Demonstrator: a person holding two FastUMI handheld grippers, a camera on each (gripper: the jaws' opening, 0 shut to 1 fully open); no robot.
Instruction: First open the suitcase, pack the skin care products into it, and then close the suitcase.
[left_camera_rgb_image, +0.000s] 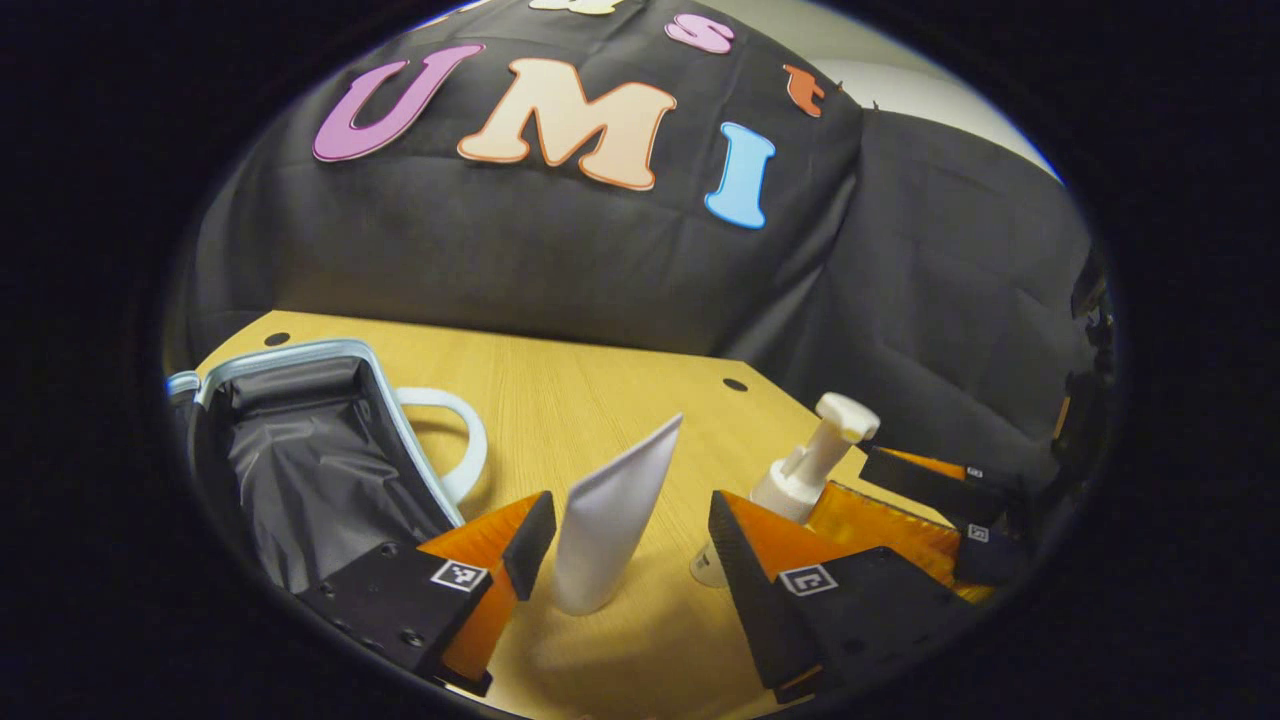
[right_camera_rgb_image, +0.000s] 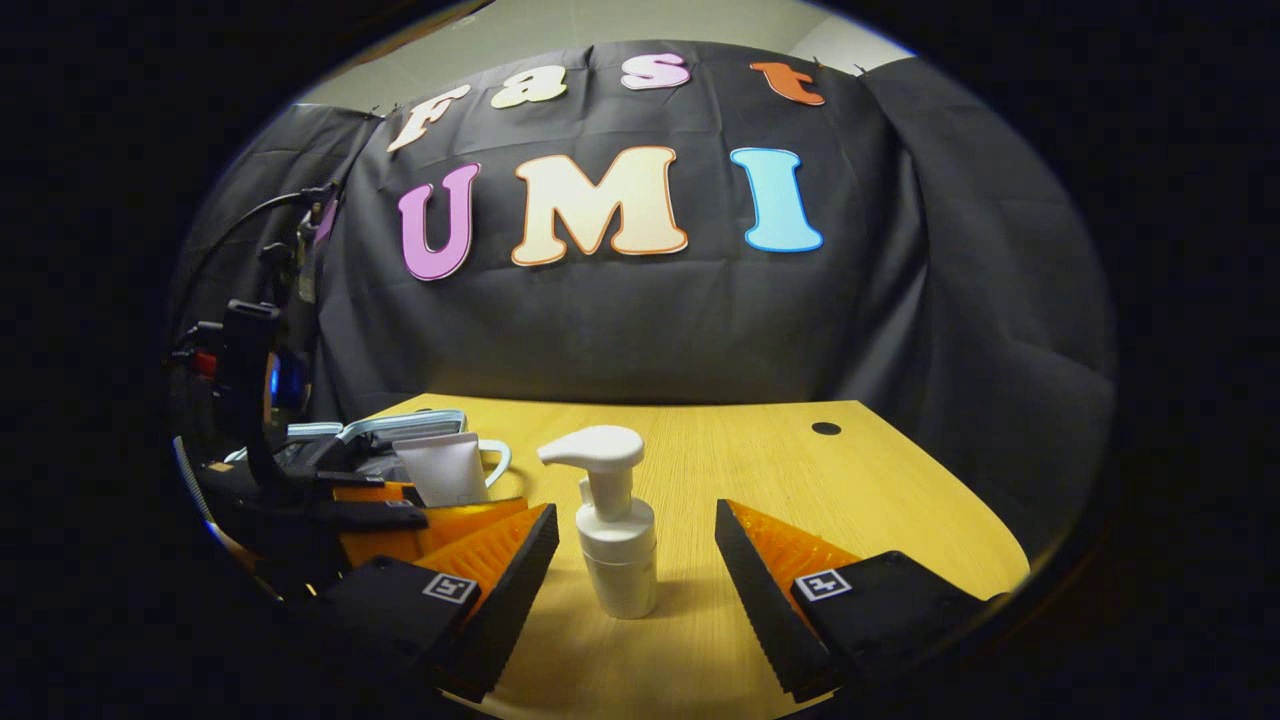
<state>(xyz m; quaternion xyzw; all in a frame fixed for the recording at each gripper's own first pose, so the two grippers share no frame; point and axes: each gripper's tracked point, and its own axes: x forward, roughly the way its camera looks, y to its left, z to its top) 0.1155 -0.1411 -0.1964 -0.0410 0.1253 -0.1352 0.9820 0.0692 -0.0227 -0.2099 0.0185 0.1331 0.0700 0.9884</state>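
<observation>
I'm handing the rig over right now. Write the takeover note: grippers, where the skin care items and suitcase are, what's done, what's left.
Left gripper: open, its fingers on either side of the white tube, which stands on the table; not closed on it.
Right gripper: open, straddling the upright pump bottle; no grip yet.
Suitcase: open at the table's left, dark lining showing; no product seen inside.
Done: suitcase opened.
Left: grasp the tube and the bottle, place both in the suitcase, close it.
</observation>
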